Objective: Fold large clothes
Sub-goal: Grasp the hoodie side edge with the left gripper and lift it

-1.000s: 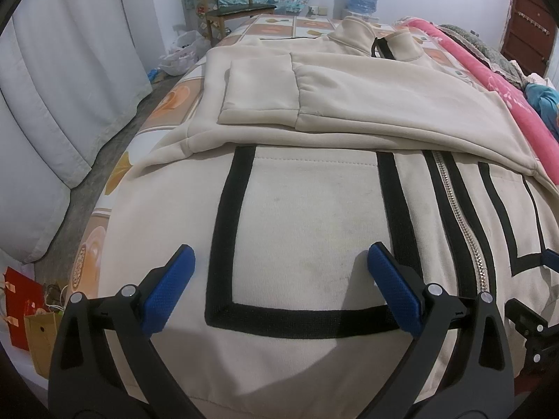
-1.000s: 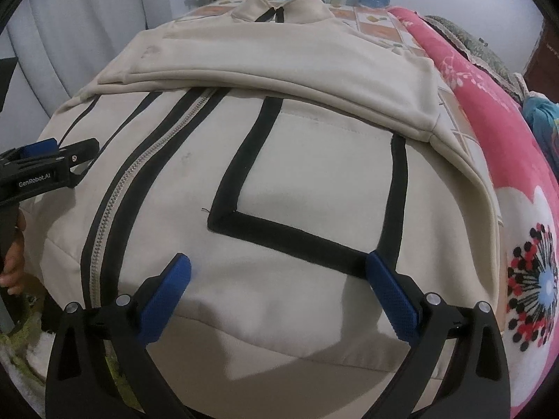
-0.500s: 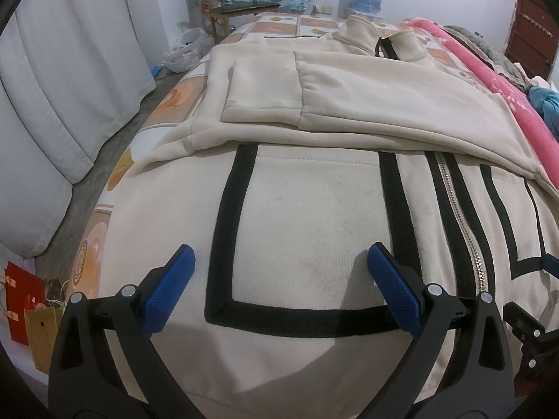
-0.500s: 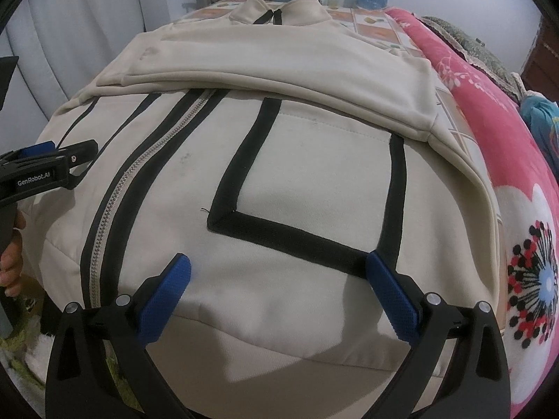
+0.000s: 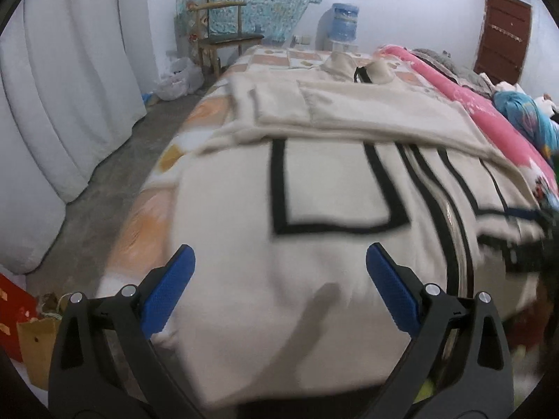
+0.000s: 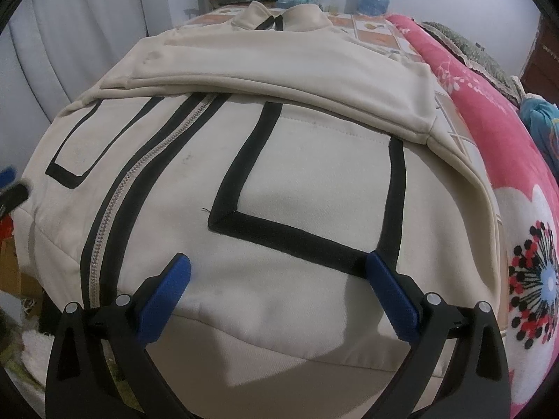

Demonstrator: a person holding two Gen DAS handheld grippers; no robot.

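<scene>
With sleeves already folded across chest, cream jacket (image 6: 279, 181) flat on bed (image 5: 279, 59), L gripper (image 5: 279, 279) & R gripper (image 6: 279, 279) both spread wide, empty, above bottom hem (image 6: 297, 349), prob. to pinch both corners for fold toward collar.

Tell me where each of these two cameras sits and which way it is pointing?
Left wrist view: sits on the left hand-held gripper, looking along the bed over the cream jacket toward the water jug; its own two open blue fingers show.
Right wrist view: sits on the right hand-held gripper, facing the same way over the jacket's right pocket outline beside the pink blanket; its open fingers show.
Both share the jacket, its zipper and the jug.
</scene>
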